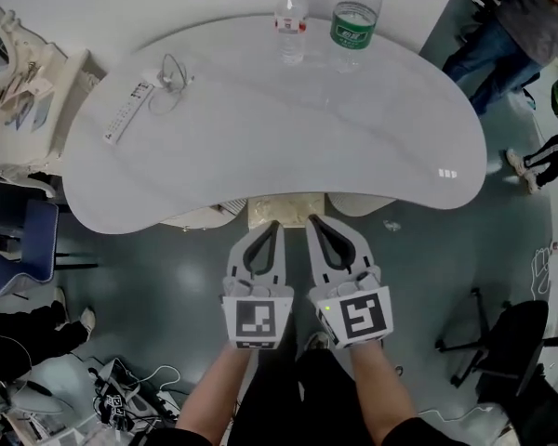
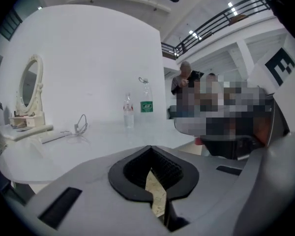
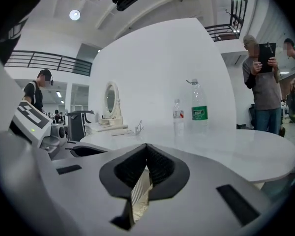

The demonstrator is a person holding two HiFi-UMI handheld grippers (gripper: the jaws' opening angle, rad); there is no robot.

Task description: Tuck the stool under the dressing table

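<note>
The white kidney-shaped dressing table [image 1: 260,128] is filling the upper half of the head view, stretching from 9 o'clock round to 2 o'clock. Its curved near edge is facing the person.

The stool [image 1: 281,212] is sitting almost wholly under that top, at the middle of the near edge, just toward 12 o'clock from the two grippers. Only a beige speckled patch of it is showing. Whether the pale rounded shapes peeking out at either side belong to it cannot be told.

An oval mirror [image 2: 29,85] in a cream frame is standing on a separate surface off the table's 9 o'clock end.

The left gripper [image 1: 275,227] and the right gripper [image 1: 316,221] are hanging side by side in front of the table edge, tips pointing toward 12 o'clock at the stool. Both are clenched with nothing in them. In each gripper view the dark pads are meeting at the tip, and only a sliver of the beige stool is showing behind the narrow gap. Neither is touching the stool or the table.

On the far side of the top, at 12 o'clock, a large clear bottle with a green label [image 1: 356,21] is standing upright. A smaller bottle with a red label [image 1: 290,26] is standing just beside it at its 9 o'clock.

A white power strip [image 1: 130,110] with a looped cable is lying toward 10 o'clock.
</note>
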